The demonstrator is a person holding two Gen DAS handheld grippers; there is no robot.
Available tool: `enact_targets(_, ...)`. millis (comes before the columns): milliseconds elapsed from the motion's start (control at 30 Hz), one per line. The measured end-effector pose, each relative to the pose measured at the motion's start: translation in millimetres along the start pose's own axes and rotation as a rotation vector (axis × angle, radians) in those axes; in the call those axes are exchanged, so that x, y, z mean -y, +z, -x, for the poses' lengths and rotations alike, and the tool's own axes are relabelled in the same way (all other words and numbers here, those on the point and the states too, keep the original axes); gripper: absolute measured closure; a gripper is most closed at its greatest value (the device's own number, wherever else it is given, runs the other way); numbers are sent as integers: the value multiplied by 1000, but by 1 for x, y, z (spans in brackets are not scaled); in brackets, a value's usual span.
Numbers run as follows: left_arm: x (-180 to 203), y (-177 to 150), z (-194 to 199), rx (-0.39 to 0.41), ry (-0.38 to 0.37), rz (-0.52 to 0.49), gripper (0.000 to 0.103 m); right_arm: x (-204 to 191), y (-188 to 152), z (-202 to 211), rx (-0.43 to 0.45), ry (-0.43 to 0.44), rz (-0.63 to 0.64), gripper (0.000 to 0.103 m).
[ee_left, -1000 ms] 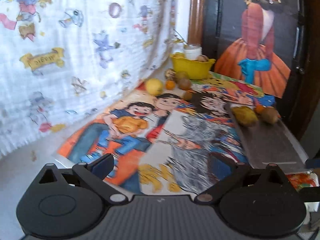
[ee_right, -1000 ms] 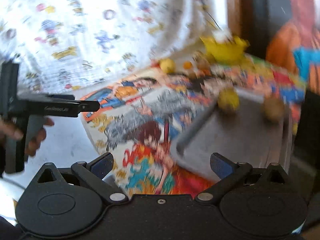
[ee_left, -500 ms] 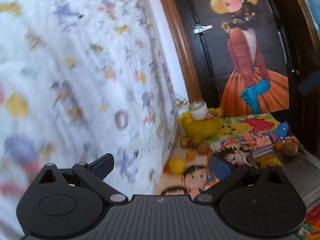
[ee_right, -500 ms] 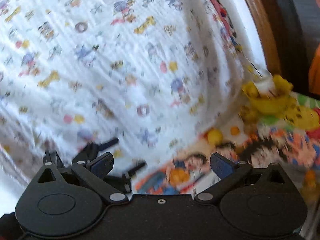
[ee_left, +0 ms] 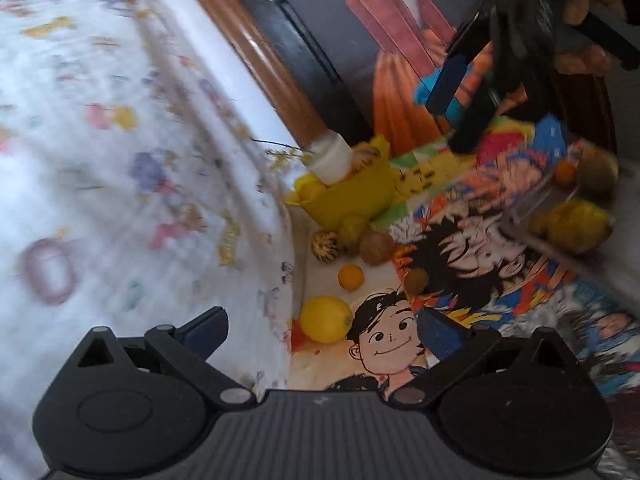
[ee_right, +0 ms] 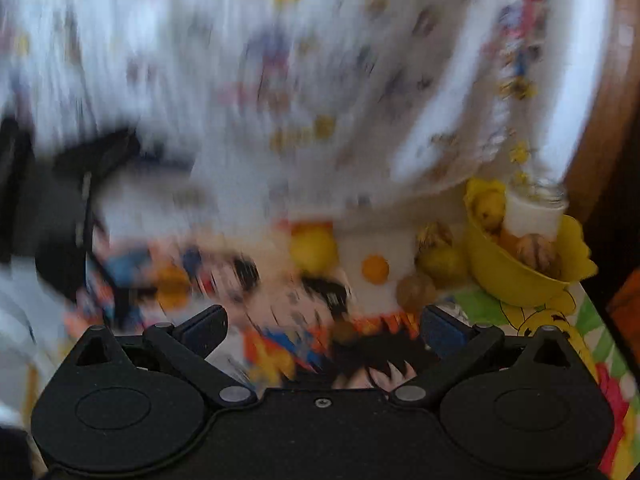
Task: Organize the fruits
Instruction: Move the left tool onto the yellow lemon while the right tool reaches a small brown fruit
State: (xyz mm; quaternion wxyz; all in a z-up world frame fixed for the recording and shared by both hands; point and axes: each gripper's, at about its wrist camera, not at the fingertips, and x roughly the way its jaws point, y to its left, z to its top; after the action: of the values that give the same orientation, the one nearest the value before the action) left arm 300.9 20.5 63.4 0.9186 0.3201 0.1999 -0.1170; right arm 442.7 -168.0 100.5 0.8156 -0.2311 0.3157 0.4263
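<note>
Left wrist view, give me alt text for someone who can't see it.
The open left gripper points over a cartoon-printed mat at loose fruit: a lemon, a small orange and brown fruits near a yellow bowl. A grey tray at right holds more fruit. The right gripper hangs open at upper right.

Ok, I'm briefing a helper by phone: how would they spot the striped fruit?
Find the yellow bowl by the patterned curtain. Loose fruit sits on the mat just in front of it; the striped fruit is the one nearest the curtain. Its dark and pale stripes set it apart from the plain yellow fruit and brown fruit beside it.
</note>
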Motion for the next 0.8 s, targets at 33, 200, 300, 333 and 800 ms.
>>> enact_targets(33, 3, 1, -11, -8, 1, -24, 0, 0, -5, -10, -19, 8, 23, 4)
enact_targets(200, 11, -2, -64, -64, -8, -136, 0, 3, -18, -58, -84, 23, 110, 10)
enact_targets(300, 17, -7, -91, -115, -2, -209, 0, 5, -20, -81, -99, 23, 146, 15)
enact_targets(333, 18, -8, -99, -133, -1, -217, 0, 4, -19, -85, -101, 25, 150, 17)
enact_targets(800, 3, -13, -164, -219, -61, -156, 5, 15, -19, -130, -94, 65, 132, 47)
